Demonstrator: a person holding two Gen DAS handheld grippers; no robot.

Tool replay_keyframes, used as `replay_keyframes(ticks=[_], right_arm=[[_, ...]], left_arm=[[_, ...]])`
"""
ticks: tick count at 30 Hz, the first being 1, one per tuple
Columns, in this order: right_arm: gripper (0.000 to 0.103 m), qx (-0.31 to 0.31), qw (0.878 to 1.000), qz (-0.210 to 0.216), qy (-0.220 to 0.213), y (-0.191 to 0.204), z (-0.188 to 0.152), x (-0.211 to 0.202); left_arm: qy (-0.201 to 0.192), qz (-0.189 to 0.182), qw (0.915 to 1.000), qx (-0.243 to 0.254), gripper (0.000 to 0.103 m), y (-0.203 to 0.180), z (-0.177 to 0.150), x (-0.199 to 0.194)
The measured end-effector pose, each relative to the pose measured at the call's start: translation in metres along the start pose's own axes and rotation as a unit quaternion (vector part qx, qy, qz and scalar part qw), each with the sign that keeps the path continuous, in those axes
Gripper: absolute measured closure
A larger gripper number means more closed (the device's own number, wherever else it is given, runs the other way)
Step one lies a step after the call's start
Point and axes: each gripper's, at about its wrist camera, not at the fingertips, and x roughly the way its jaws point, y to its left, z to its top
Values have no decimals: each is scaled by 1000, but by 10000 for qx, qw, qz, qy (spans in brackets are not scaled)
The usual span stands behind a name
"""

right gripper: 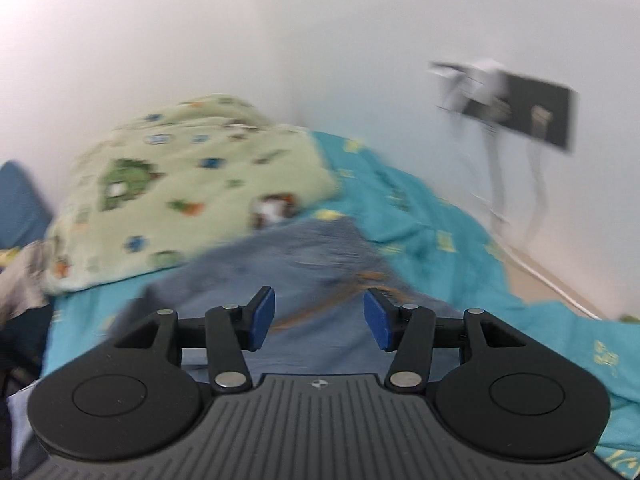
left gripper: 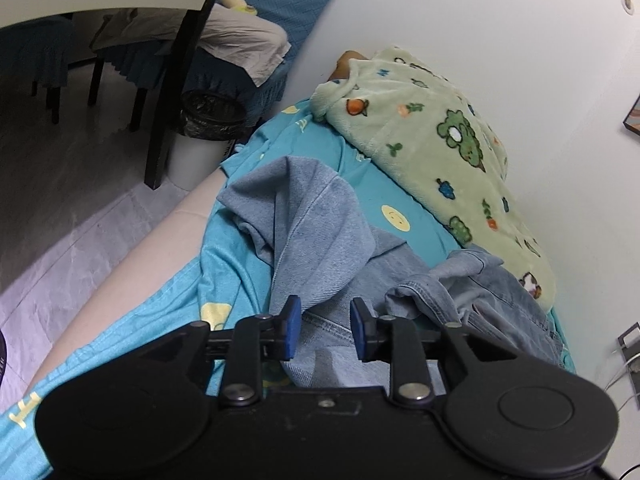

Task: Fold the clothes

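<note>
Both jaws apart; denim garment (left gripper: 320, 232) seemingly rumpled.

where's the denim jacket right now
The denim jacket lies crumpled on the teal bedsheet, straight ahead of the open left gripper in the left wrist view, with the green fleece blanket beside it against the wall.

The left gripper (left gripper: 325, 328) is matte black, with two round discs flanking a flat body and jointed linkage arms pinned by silver rivets — each finger ends in a blue pad (left gripper: 294, 328). A small screw sits at the body's top centre. The right gripper (right gripper: 319, 318) shares that build — black discs, silver rivets, blue pads (right gripper: 262, 318) — but its body is ribbed grey with a small round emblem.
</note>
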Motion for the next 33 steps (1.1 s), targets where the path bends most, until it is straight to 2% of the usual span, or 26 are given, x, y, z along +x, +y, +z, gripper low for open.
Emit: replay_keyframes(ticks=[5,9,17,21,24,28,33], right_arm=[[50,-256,9976,647,14,70,0,-4],[50,-582,9936,963,89,118,-18,5],[51,-1116,9850,1266,368,159,-106,23],[51,-1201,9824,1346,483,163,-131,21],[51,-1314,9807,1372,464,162,-143,17],[51,-1414,9796,1318,556,162,-153,23],[50,-972,9813,1570,539,152,-145,28]], left_arm=[[-36,77,9987,494,78,-10,-6,-3],[-81,65,9977,672,74,-14,-9,-3],[-133,149,9956,918,73,-18,-15,-2],[-211,197,9936,1091,70,-23,-13,-2],[-511,378,9862,1532,58,-39,-9,-1],[-552,580,9712,2245,56,-66,-4,22],[-348,940,9460,3082,56,-91,0,79]])
